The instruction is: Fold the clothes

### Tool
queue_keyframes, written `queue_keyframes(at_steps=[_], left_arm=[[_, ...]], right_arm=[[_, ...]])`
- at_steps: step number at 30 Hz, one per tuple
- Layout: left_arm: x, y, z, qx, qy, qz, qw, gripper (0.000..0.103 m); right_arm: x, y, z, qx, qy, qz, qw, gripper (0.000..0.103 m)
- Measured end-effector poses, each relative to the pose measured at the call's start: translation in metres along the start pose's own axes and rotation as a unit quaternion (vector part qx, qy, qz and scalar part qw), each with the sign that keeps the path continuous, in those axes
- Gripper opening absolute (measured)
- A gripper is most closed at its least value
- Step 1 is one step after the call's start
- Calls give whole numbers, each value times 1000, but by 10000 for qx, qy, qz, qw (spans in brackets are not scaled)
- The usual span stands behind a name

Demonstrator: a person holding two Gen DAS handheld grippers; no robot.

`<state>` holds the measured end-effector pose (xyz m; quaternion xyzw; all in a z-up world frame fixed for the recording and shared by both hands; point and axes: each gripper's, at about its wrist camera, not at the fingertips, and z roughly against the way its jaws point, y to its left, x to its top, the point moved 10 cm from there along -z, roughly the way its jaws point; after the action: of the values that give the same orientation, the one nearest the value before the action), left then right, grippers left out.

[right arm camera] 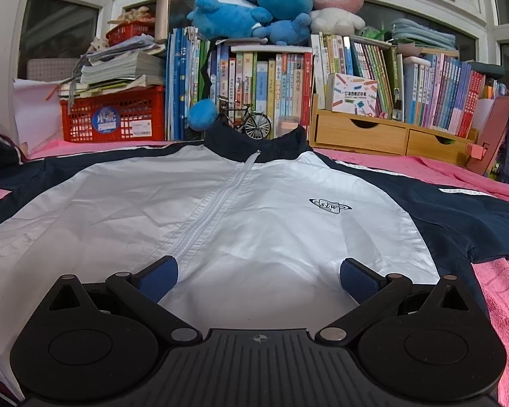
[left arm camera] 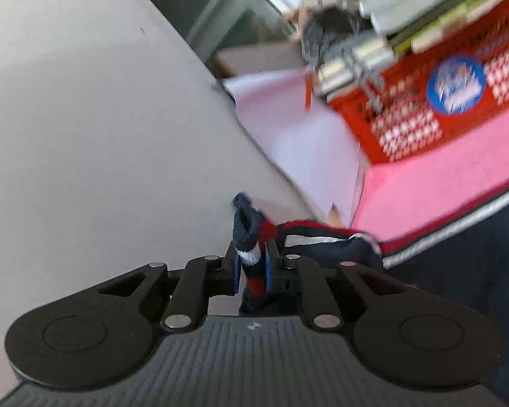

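**Left's got the cuff, right's empty**

Left wrist view: left gripper [left arm camera: 252,264] is pinched tight on the navy-red-white ribbed cuff [left arm camera: 251,237], sleeve trailing toward 3 o'clock.

Right wrist view: right gripper [right arm camera: 258,276] is spread wide and empty over the white-and-navy zip-up jacket [right arm camera: 220,210], which lies flat on the pink blanket [right arm camera: 498,291], collar at 12 o'clock.

Looking like a home bedroom: children's books [right arm camera: 281,78] lining the window ledge, plush toys [right arm camera: 254,10] sitting on top (kid's room), pink bedspread [right arm camera: 492,288] covering the surface.
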<state>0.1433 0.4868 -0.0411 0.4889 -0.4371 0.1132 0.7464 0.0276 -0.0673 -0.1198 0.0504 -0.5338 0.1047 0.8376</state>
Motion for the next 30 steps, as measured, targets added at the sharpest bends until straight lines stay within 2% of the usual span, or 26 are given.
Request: queue_keyframes(at_steps=[3,6,8,9,10,14,18,20,21,22,24,25,26,28,29,30], left_arm=[[-1,-3,-5,184,80,-222,9996,23],[4,6,2,277,216,61,9994,35],[8,12,7,339,307,250,9986,53],[10,15,9,370,353,344,9981,76],[11,18,11,401,398,438,9974,91],[21,35,25,533,522,900,9931,92],[44,71,75,906,31,1457,9852,103],[57,75,106,857,-247,1633,9825,103],[64,69,122,511,-407,1724,9829,103],[72,57,141,-49,-583,1810,9817,103],[86,29,183,-1250,-888,1906,9696,103],[91,8,207,-1947,-986,1870,9578,103],[91,-14,232,-2664,-1006,1834,9409,103],[84,-57,277,-3951,-853,1734,8981,103],[77,-78,297,-4471,-741,1636,8762,103],[68,-96,309,-4730,-623,1468,8665,103]], right_arm=[[0,0,0,0,3,2,10000,103],[1,0,0,-9,8,6,10000,103],[1,0,-1,-12,10,2,10000,103],[1,0,-1,-10,10,4,10000,103],[1,0,0,-3,9,4,10000,103],[1,0,0,30,14,0,10000,103],[3,0,2,31,88,69,9999,103],[8,0,5,-7,103,246,9996,103],[13,-1,7,-36,63,344,9994,103],[17,-2,9,-42,23,407,9992,103],[29,-1,11,26,-68,392,9992,103],[34,2,13,131,-113,342,9993,103],[37,8,14,316,-154,261,9990,103],[43,20,18,684,-234,97,9973,103],[43,27,20,867,-241,48,9959,103],[40,33,21,1024,-197,67,9945,103]])
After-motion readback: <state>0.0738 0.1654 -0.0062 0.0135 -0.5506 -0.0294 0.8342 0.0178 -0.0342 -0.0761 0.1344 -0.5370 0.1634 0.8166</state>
